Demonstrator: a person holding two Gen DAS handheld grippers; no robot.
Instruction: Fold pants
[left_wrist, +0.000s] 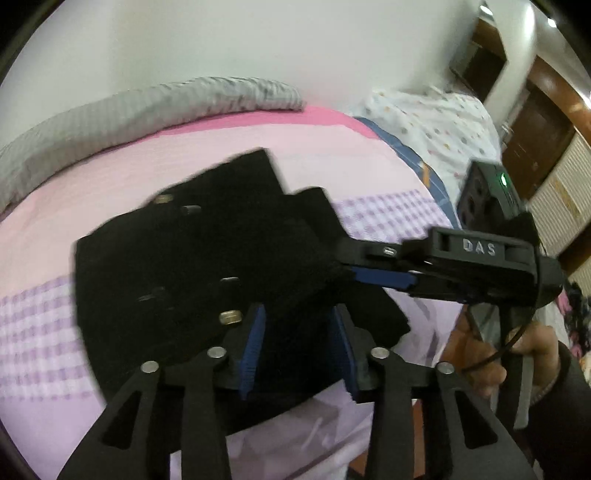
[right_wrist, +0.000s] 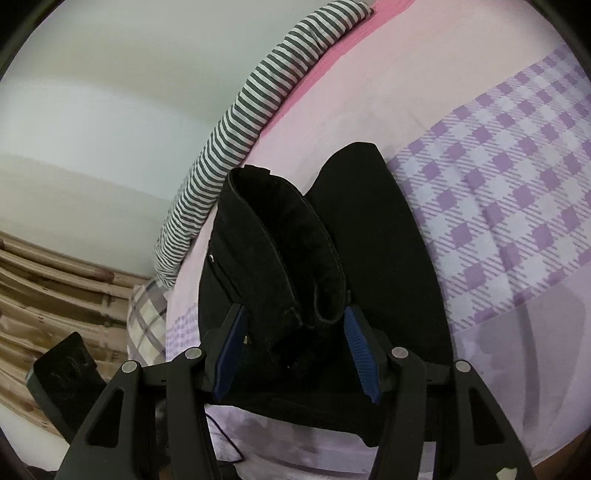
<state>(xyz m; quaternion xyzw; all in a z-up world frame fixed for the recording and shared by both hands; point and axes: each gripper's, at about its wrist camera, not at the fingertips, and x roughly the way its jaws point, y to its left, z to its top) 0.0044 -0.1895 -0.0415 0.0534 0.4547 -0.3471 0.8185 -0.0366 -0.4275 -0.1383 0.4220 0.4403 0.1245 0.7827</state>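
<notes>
Black pants (left_wrist: 177, 266) lie folded on a pink and purple checked bed sheet (left_wrist: 332, 155), metal buttons showing on top. My left gripper (left_wrist: 299, 347) stands over the pants' near edge with its blue pads apart; black cloth lies between them without being pinched. From the right, my right gripper (left_wrist: 354, 271) reaches in at the fold's edge. In the right wrist view the right gripper (right_wrist: 295, 354) has the thick, doubled waistband of the pants (right_wrist: 369, 240) between its pads, shut on it. A hand (left_wrist: 480, 365) holds that gripper's handle.
A grey striped cloth roll (left_wrist: 147, 110) (right_wrist: 258, 110) runs along the bed's far side against the white wall. A dotted white cloth (left_wrist: 436, 125) lies at the far right. Wooden furniture (right_wrist: 55, 295) and a black object (right_wrist: 62, 376) stand beside the bed.
</notes>
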